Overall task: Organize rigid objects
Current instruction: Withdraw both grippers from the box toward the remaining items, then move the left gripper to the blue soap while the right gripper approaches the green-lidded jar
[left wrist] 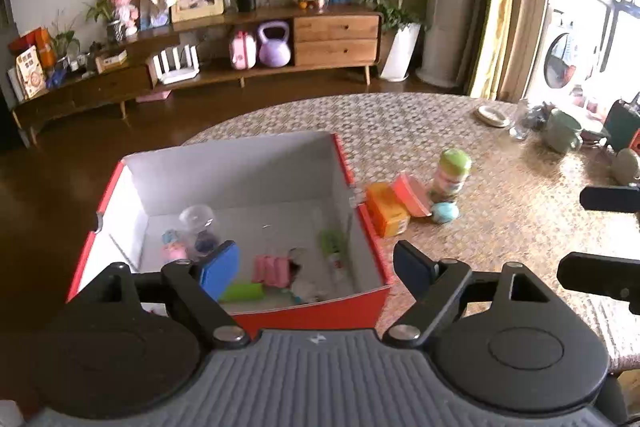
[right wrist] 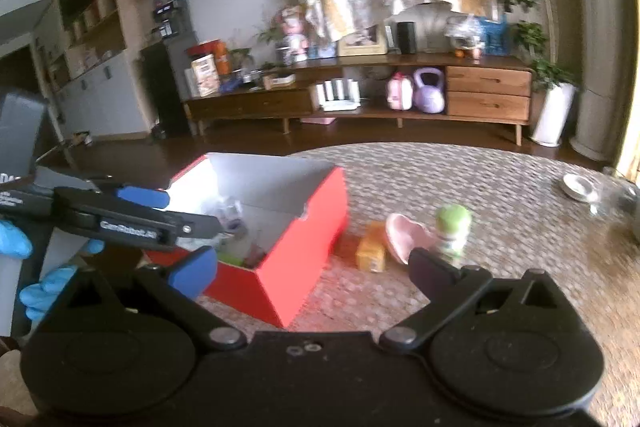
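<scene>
A red box (left wrist: pixel 360 311) with white inner walls stands on the woven tablecloth (left wrist: pixel 500 227) and holds several small items, among them a clear cup (left wrist: pixel 198 221) and a pink piece (left wrist: pixel 272 269). My left gripper (left wrist: pixel 316 269) hangs open over the box's near end, with nothing between its pads. Just right of the box lie an orange box (left wrist: pixel 386 209), a heart-shaped pink dish (left wrist: pixel 412 195), a green-lidded jar (left wrist: pixel 450 175) and a pale blue round piece (left wrist: pixel 445 213). My right gripper (right wrist: pixel 312 273) is wide open and empty, short of the red box (right wrist: pixel 304 227) and the jar (right wrist: pixel 452 229).
A saucer (left wrist: pixel 492 115), a glass (left wrist: pixel 520 125) and a green mug (left wrist: pixel 562 131) stand at the table's far right. A blue-gloved hand (right wrist: pixel 16 243) holds the left gripper (right wrist: pixel 192 211). Beyond the table edge are dark floor and a wooden sideboard (left wrist: pixel 336 41).
</scene>
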### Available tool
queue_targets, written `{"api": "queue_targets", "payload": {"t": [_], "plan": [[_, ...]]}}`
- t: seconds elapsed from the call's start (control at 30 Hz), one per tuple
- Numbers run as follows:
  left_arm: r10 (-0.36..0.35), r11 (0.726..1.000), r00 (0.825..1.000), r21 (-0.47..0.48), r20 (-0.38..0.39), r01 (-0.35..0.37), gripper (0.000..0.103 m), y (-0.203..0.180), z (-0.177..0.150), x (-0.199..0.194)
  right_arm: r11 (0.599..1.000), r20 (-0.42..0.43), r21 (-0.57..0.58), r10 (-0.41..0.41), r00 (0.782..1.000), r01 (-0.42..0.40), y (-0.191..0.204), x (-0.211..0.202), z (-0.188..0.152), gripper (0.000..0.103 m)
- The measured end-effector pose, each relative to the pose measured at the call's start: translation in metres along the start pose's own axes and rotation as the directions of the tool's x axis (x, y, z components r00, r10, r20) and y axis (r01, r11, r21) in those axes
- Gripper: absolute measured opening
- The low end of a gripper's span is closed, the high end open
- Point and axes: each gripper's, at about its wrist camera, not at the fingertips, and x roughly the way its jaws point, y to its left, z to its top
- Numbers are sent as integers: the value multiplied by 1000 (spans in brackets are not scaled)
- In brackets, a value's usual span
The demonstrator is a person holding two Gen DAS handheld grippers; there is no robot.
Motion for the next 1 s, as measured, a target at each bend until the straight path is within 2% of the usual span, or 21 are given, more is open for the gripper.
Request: {"api": "queue_targets", "payload": {"t": [0.2, 0.33, 0.67, 0.87, 1.0], "plan": [[-12, 1000, 998, 14, 56, 11, 84, -29, -4, 3, 997, -14, 69, -33, 999, 34, -27, -3, -17, 102], [-20, 1000, 997, 17, 73, 19, 84, -49, -5, 11, 995, -20, 70, -71, 997, 72, -40, -9, -27, 102], [-49, 998, 998, 41, 48, 47, 84, -89, -7, 51, 989, -42, 61, -135, 990, 137, -82, -7, -24, 102], [-68, 997, 997, 52, 48, 65, 84, -120, -15, 76, 985, -72, 62, -157, 985, 161, -107, 12, -18, 100], [-77, 997, 996, 12, 44, 76, 84, -133, -20, 95, 984, -86, 46, -165, 983, 170, -119, 29, -12, 100]]}}
